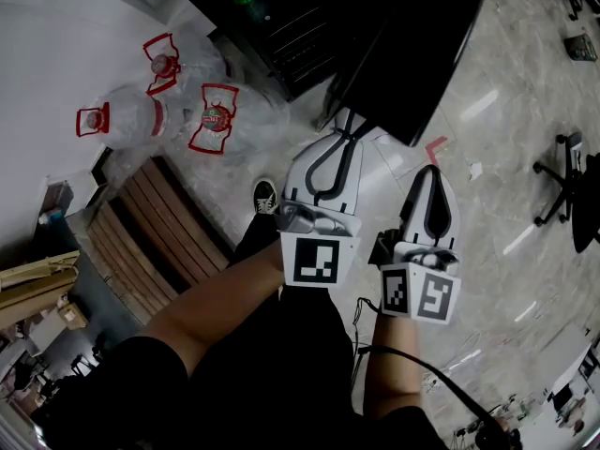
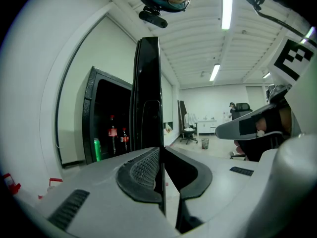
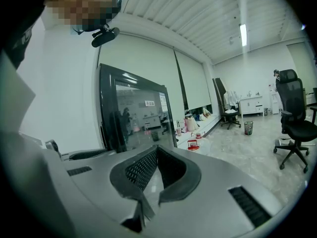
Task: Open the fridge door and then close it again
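Gripper (image 2: 161,151) on door (image 2: 148,83); bottles (image 2: 113,134) in fridge (image 2: 91,114)

fridge door (image 1: 412,54): glossy black | floor (image 1: 506,186): polished stone | slats (image 1: 159,232): matt wood

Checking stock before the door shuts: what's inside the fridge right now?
A green can and two red-labelled bottles stand inside the fridge; the open door hides the rest.

Glossy stone floor (image 1: 497,157), ceiling strip lights (image 3: 243,33), office chair (image 3: 294,120).
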`<state>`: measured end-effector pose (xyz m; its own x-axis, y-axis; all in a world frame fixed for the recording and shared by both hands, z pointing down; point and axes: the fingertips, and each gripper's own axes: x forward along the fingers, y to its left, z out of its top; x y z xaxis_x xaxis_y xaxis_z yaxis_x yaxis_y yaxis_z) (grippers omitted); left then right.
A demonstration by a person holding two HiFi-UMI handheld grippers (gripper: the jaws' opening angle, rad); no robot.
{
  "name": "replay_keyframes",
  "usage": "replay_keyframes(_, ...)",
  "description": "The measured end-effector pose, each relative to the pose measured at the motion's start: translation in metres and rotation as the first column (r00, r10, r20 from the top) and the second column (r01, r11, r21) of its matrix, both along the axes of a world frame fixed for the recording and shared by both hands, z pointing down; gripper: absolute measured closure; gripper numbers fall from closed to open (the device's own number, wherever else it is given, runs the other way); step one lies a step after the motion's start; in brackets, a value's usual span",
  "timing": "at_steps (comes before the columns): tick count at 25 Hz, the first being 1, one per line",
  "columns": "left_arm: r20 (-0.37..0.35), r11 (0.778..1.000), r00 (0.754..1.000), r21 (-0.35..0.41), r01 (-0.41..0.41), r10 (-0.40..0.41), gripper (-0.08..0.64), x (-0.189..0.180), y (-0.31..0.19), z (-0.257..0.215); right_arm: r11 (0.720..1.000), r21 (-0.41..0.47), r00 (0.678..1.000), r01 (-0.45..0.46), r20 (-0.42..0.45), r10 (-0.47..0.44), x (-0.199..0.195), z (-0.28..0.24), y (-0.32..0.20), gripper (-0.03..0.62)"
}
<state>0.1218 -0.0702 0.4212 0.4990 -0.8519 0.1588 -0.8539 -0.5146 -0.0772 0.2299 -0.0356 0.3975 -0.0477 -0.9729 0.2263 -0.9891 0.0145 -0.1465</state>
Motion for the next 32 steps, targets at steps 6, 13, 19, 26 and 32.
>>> replay_keyframes(6,0.004,0.999,0.999,0.016,0.046,-0.046,0.523,-0.035,-0.022,-0.001,1.0,0.009,0.999,0.029,0.045,-0.029,-0.02,-0.001,-0.019,0.577)
replay_keyframes(13,0.015,0.994,0.994,0.02,0.104,-0.105,0.514,-0.081,-0.056,0.002,0.995,-0.01,0.995,0.095,0.026,-0.095,-0.054,0.005,-0.046,0.577)
replay_keyframes(19,0.012,0.989,0.989,0.012,0.145,-0.145,0.504,-0.112,-0.085,0.007,0.993,-0.02,0.993,0.119,0.023,-0.119,-0.074,0.01,-0.069,0.577)
replay_keyframes(26,0.031,0.988,0.988,0.035,0.149,-0.15,0.501,-0.135,-0.114,0.005,0.991,-0.028,0.991,0.13,0.02,-0.13,-0.09,0.012,-0.09,0.577)
replay_keyframes(32,0.031,0.99,0.99,0.035,0.137,-0.138,0.499,-0.139,-0.119,0.007,0.992,-0.032,0.992,0.122,0.012,-0.122,-0.095,0.01,-0.104,0.577)
